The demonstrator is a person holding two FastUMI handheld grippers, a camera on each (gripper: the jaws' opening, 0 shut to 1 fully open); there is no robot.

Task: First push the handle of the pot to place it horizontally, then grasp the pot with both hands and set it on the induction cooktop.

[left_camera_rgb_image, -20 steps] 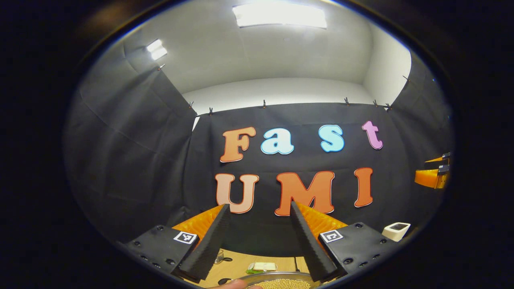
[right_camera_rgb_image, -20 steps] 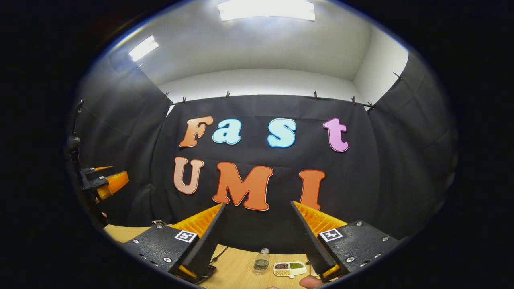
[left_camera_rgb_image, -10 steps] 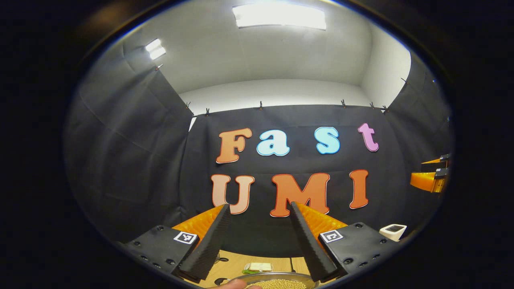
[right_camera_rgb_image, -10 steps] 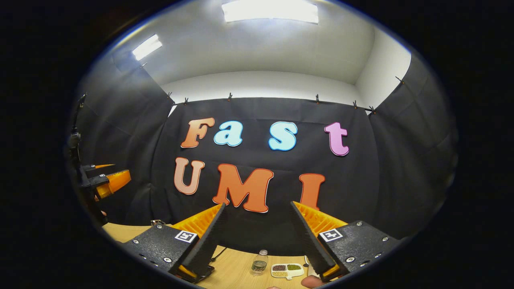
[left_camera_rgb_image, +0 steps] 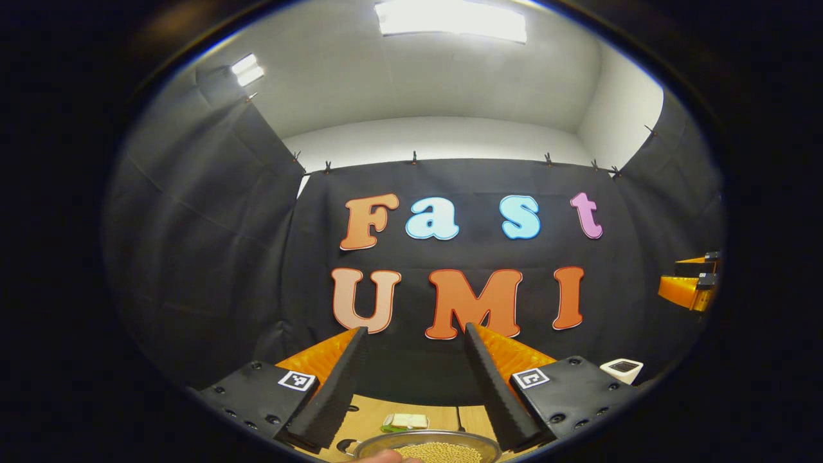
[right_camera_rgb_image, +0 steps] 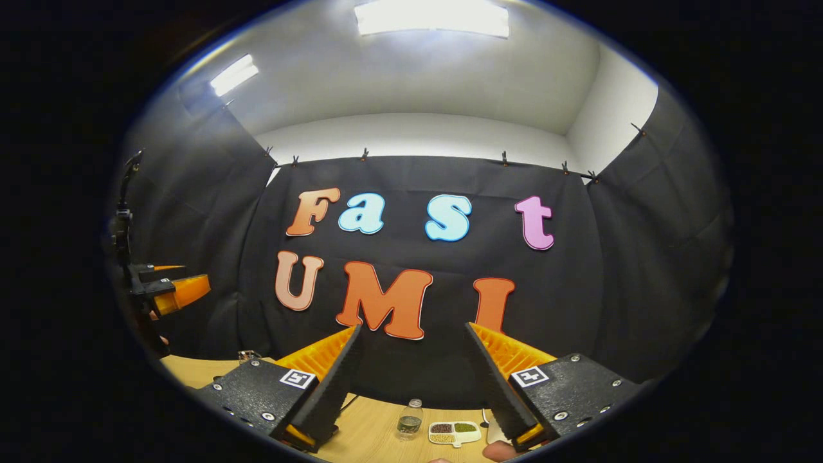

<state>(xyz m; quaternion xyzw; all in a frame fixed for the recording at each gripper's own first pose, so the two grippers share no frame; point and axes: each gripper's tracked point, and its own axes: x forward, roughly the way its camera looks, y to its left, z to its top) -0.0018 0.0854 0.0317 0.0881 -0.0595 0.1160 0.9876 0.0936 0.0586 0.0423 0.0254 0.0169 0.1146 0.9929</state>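
Observation:
The metal pot [left_camera_rgb_image: 386, 441] holds pale yellow grains, and its round rim lies at the very bottom of the left gripper view, below and between my fingers. My left gripper [left_camera_rgb_image: 415, 329] is held up above it, open, with nothing between the fingers. A fingertip [left_camera_rgb_image: 380, 456] of a hand touches the lower edge of that view by the rim. My right gripper [right_camera_rgb_image: 413, 328] is open too and empty, raised over the wooden table [right_camera_rgb_image: 373, 437]. Each gripper shows small at the side of the other's view: the right gripper [left_camera_rgb_image: 689, 288] and the left gripper [right_camera_rgb_image: 175, 289].
On the table beyond the right gripper stand a small clear bottle [right_camera_rgb_image: 408, 423] and a divided dish of beans [right_camera_rgb_image: 454, 432]. A white box-shaped device [left_camera_rgb_image: 621, 370] sits at the right, and a small white and green item [left_camera_rgb_image: 405, 421] lies behind the pot. A dark stand [right_camera_rgb_image: 122, 222] rises at the left.
Both views have tipped slightly downward, so more of the pot's rim and the table shows. The grippers stay open and hold nothing.

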